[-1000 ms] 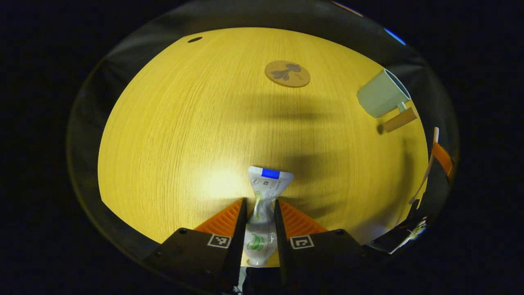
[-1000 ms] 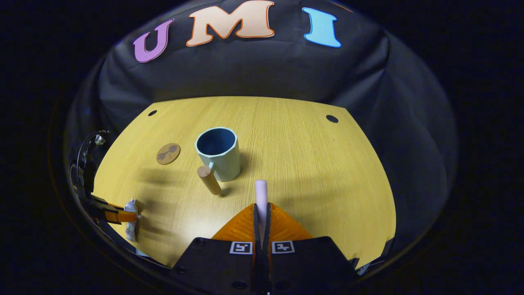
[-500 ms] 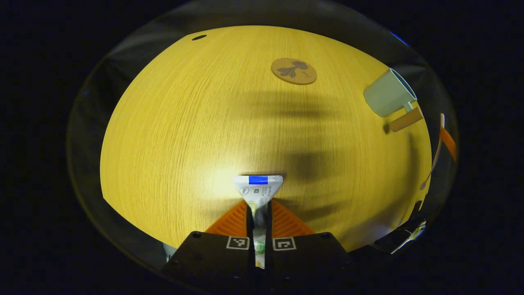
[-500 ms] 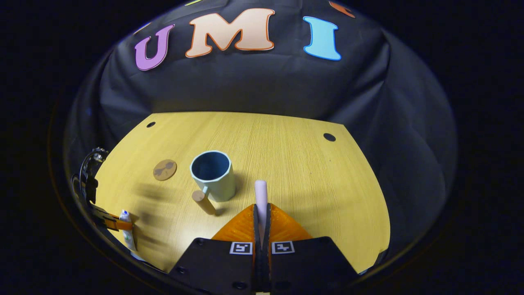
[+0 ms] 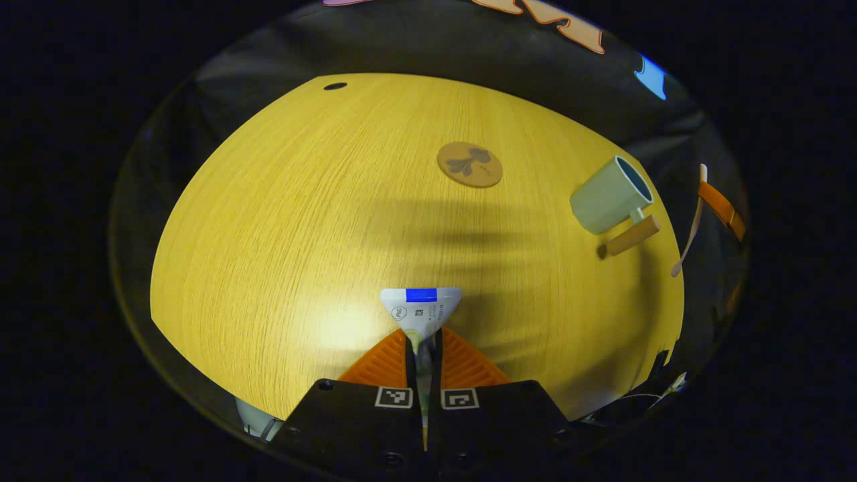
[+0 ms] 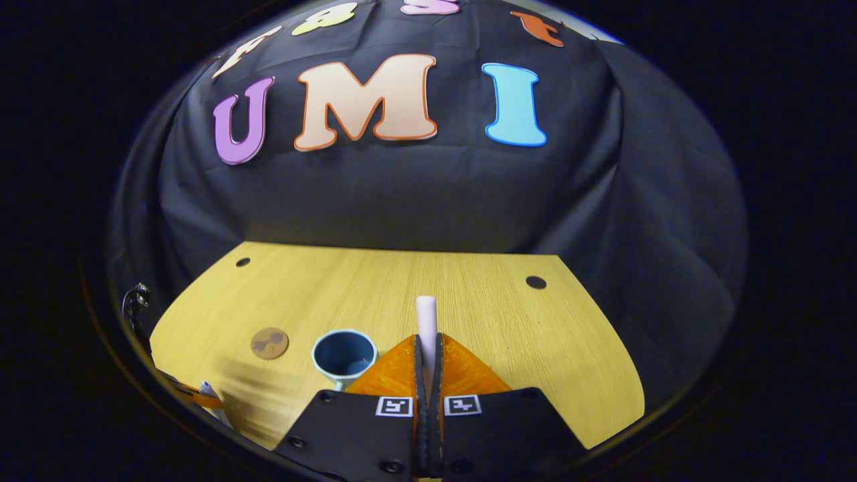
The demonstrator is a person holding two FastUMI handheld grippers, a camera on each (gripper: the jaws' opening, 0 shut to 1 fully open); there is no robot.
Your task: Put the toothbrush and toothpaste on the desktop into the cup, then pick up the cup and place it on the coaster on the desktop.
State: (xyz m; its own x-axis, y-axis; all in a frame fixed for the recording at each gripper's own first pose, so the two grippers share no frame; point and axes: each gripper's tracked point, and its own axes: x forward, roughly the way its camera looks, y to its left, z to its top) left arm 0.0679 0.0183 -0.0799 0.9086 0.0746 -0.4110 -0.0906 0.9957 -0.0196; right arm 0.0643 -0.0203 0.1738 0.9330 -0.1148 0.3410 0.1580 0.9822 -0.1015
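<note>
In the left gripper view my left gripper (image 5: 422,338) is shut on a white toothpaste tube (image 5: 420,307), whose flat crimped end with a blue patch sticks out ahead of the fingers, above the wooden desktop (image 5: 281,221). The pale green cup (image 5: 608,195) with a wooden handle stands at the right, the round coaster (image 5: 470,164) beyond the middle. In the right gripper view my right gripper (image 6: 427,343) is shut on a pale toothbrush handle (image 6: 426,314), held up above the desk. The cup (image 6: 343,353) sits just left of its fingers, open mouth up, with the coaster (image 6: 269,343) farther left.
The right gripper holding the toothbrush (image 5: 696,221) shows at the far right edge of the left gripper view. Dark round holes (image 6: 535,282) mark the desk's back corners. The black cloth wall rises behind the desk.
The left gripper closed fully on the toothpaste and lifted it. The right gripper rose and tilted up with the toothbrush, so the cup and coaster slid down in its view.
</note>
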